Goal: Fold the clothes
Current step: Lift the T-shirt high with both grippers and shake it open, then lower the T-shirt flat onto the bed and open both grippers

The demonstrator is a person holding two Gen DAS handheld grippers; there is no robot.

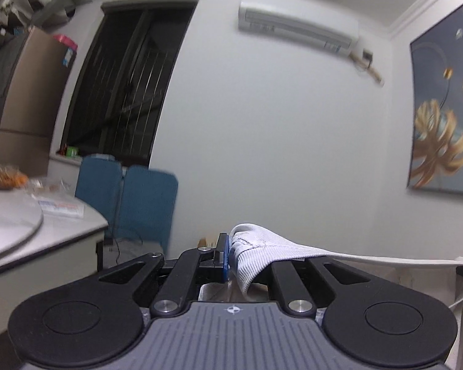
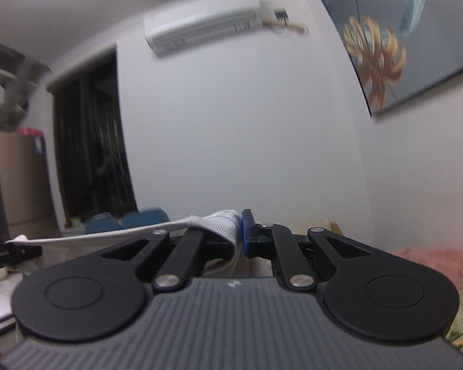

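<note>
Jaws both clamped on white ribbed garment (image 1: pixel 256 252): left gripper (image 1: pixel 230 254) & right gripper (image 2: pixel 239 234) each pinch corner, cloth stretched taut btwn them, raised. Step: spread/lift. Next prob: lower flat, fold over.

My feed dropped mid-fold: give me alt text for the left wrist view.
The left gripper is shut on a white ribbed knit garment, whose edge stretches taut off to the right. Beyond are a white wall, a wall air conditioner and blue chairs.
</note>
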